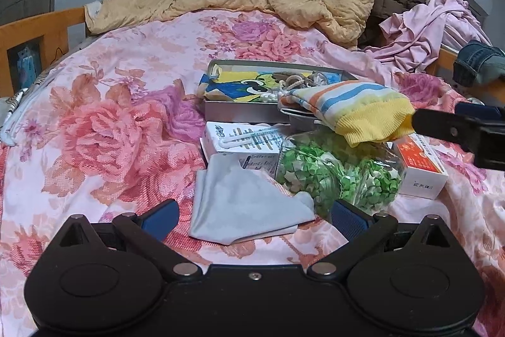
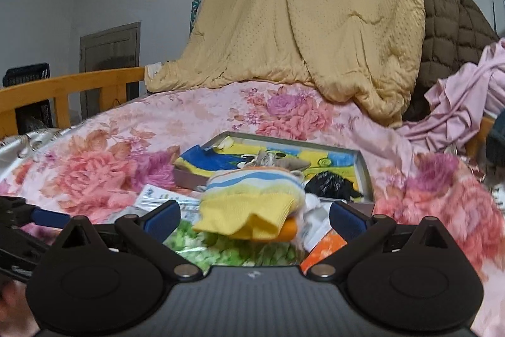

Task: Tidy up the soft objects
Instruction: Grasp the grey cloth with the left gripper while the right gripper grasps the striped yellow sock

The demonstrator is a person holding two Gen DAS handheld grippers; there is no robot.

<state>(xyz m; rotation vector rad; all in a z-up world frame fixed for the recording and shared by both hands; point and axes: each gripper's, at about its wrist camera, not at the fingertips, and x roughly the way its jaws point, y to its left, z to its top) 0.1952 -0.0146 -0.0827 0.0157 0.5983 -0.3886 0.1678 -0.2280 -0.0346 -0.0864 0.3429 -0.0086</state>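
The striped sock, knitted in yellow, blue, white and orange bands with a yellow cuff, sits between the spread blue-padded fingers of your right gripper; the jaws stand wide apart and neither pad touches it. In the left wrist view that gripper's black finger tip lies just beside the yellow cuff, and whether it touches there you cannot tell. The sock rests partly on the near edge of the shallow grey metal tray and partly over the clear bag of green and white paper stars. Your left gripper is also wide open and holds nothing, with the flat grey cloth lying between its fingers on the pink floral bedspread. Beside the bag lie a white carton and an orange-and-white box.
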